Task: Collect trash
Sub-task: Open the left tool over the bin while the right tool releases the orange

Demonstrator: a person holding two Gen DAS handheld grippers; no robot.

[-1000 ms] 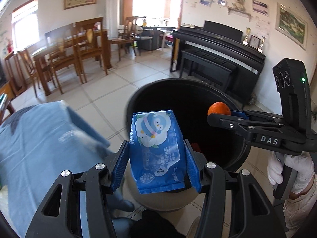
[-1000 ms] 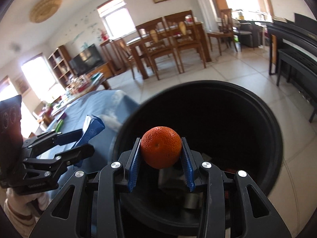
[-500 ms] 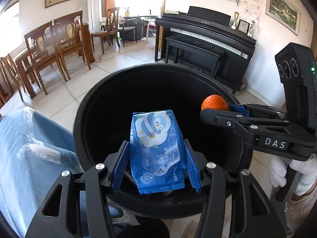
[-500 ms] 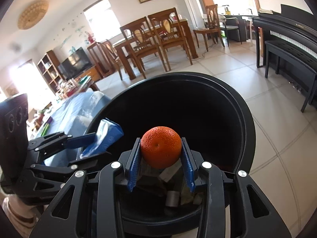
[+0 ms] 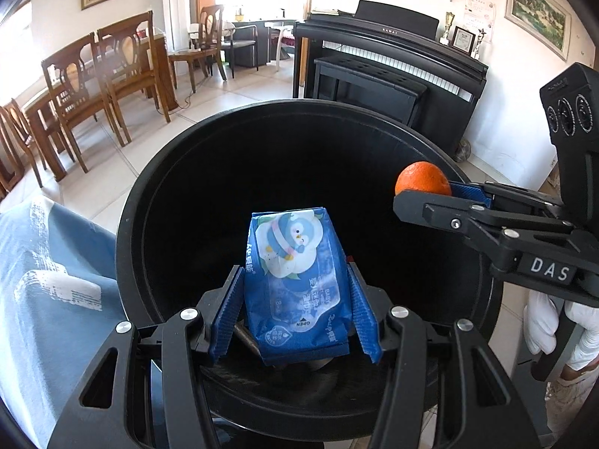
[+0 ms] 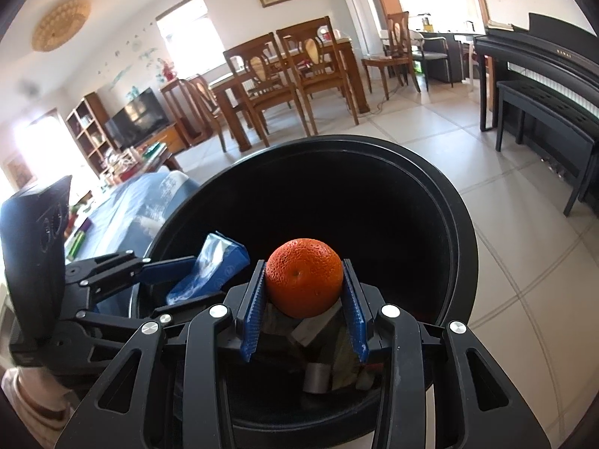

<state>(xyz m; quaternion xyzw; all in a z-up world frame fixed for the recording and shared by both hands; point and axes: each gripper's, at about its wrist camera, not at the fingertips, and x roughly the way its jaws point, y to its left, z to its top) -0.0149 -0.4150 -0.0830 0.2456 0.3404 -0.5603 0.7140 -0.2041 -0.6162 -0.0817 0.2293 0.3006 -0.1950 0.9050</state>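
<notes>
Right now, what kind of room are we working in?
Most likely a home's open living and dining room. A wooden dining table with chairs stands on tiled floor, an upright piano lines the wall under framed pictures, and a television sits by a bookshelf. A black bin is right in front.

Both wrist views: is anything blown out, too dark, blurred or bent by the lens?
Left wrist view: window behind the chairs blown out, bin interior nearly black, wipes pack sharp, piano lines bowed by the fisheye. Right wrist view: far-left window washed out, orange crisp, left gripper soft at the frame's edge, bin floor dim.
</notes>
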